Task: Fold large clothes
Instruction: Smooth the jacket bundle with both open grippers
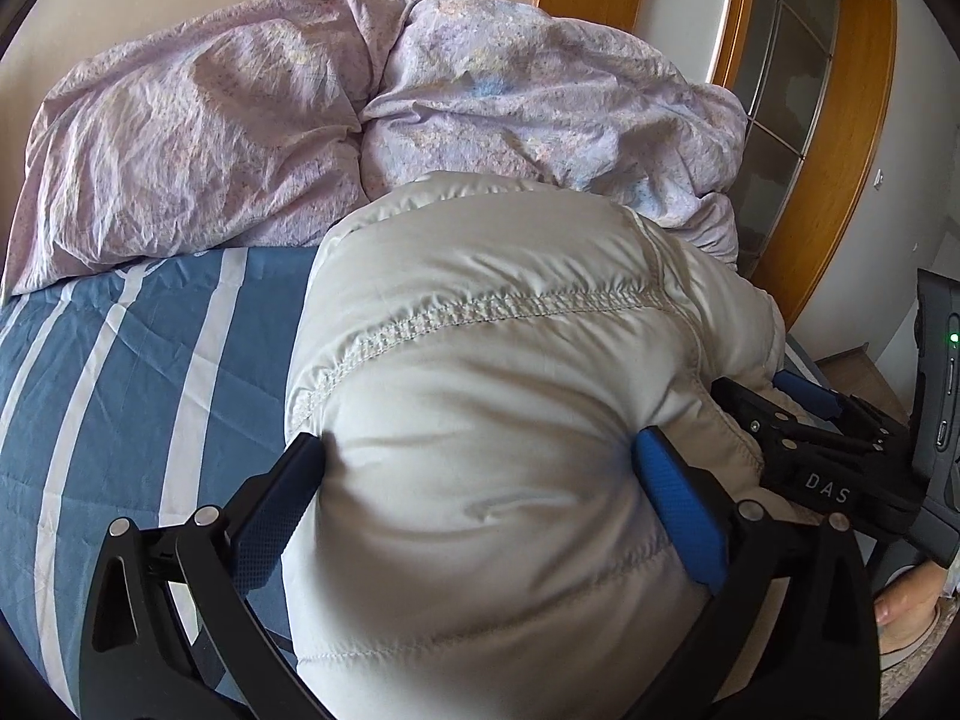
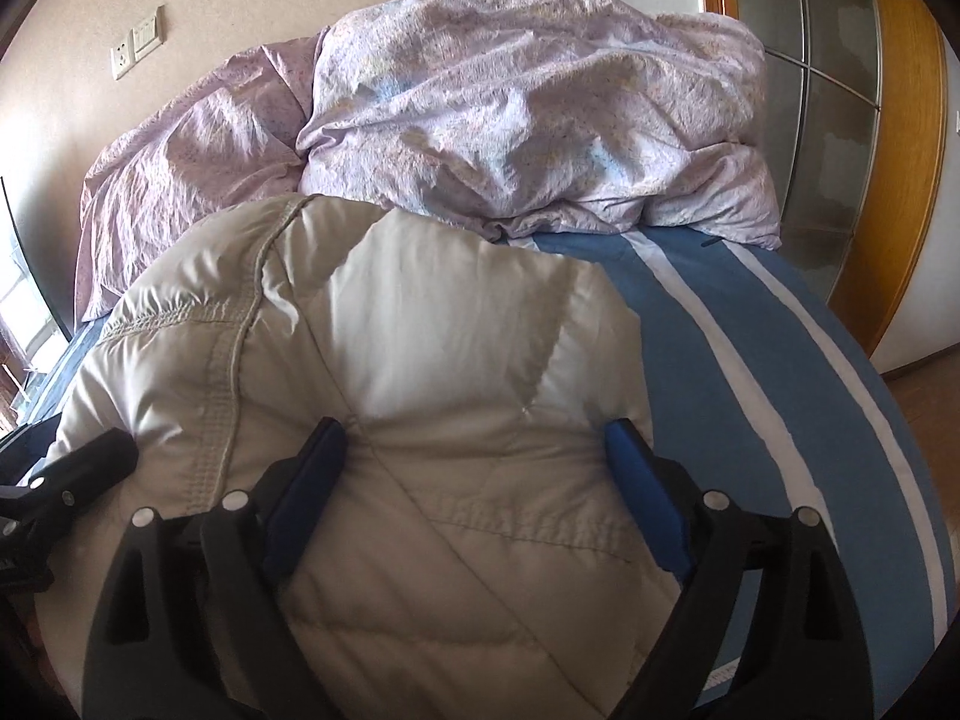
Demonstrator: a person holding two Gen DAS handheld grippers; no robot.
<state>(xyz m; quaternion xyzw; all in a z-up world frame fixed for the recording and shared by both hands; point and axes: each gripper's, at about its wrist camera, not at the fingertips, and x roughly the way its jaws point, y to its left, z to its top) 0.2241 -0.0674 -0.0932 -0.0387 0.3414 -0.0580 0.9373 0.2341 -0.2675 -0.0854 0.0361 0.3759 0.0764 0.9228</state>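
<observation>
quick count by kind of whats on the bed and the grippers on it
jackets: 1, a pale puffy jacket
duvets: 1, a lilac duvet heaped at the far end
sheets: 1, a blue striped sheet
grippers: 2, left gripper and right gripper, each with jaws spread wide around the jacket
total: 5

Home bedroom. Bed with blue white-striped cotton sheet directly under and ahead of tool. Crumpled lilac floral duvet heaped beyond it, against beige wall. White wall socket and switch plate upper left. Wooden-framed frosted-glass door far right.
</observation>
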